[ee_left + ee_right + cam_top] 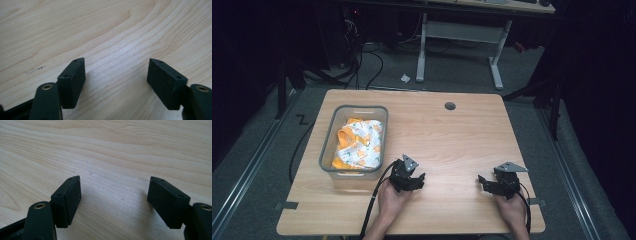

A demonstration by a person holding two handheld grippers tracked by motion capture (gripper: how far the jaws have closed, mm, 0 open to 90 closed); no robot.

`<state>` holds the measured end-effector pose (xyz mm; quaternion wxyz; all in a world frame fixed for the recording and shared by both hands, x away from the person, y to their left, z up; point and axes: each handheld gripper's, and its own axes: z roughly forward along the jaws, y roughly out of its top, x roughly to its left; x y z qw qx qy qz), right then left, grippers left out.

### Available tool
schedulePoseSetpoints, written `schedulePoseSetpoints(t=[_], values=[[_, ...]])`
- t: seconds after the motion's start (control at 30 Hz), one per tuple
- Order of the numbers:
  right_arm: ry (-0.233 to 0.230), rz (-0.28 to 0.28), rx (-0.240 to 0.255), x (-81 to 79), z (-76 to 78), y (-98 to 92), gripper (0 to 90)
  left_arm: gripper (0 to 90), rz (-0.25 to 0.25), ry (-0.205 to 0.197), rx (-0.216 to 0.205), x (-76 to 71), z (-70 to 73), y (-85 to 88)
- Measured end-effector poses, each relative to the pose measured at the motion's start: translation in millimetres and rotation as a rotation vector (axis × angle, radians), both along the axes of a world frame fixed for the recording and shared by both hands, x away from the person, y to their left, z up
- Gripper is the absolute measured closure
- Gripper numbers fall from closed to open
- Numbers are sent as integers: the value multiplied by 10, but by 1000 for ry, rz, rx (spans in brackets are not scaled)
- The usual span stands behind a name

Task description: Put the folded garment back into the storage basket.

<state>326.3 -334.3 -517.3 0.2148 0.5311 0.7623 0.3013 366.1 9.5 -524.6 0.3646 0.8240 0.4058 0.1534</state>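
Left gripper (408, 176) held low over the wooden table (452, 140), near the front edge, left of centre, just beside the front right corner of a clear plastic bin (328, 150). Jaws spread wide apart in the left gripper view (116, 75), nothing between them, only bare wood grain below; a faint dark speck on the wood to the left of them. Right gripper (498, 184) well apart to the right, also near the front edge, jaws likewise wide open in the right gripper view (113, 195), empty, bare tabletop beneath. Each gripper gripped by a hand from the bottom of the high view, black cable trailing back from each. Bin sitting at the table's left side, not touched by either gripper; inside it a crumpled white and orange patterned cloth (359, 142), bunched against the far and right walls. Small dark round grommet hole (450, 106) near the table's far edge, clear of both grippers.
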Motion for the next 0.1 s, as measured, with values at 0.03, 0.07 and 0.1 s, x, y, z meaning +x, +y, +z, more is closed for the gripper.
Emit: schedulePoseSetpoints(t=[0.03, 0.07, 0.1], values=[[0, 0, 0, 0, 0, 0, 273, 305, 4, 0, 0, 1, 0, -2], [0, 0, 0, 0, 0, 0, 273, 305, 8, 0, 0, 2, 0, -3], [0, 0, 0, 0, 0, 0, 273, 305, 7, 2, 1, 3, 0, -3]])
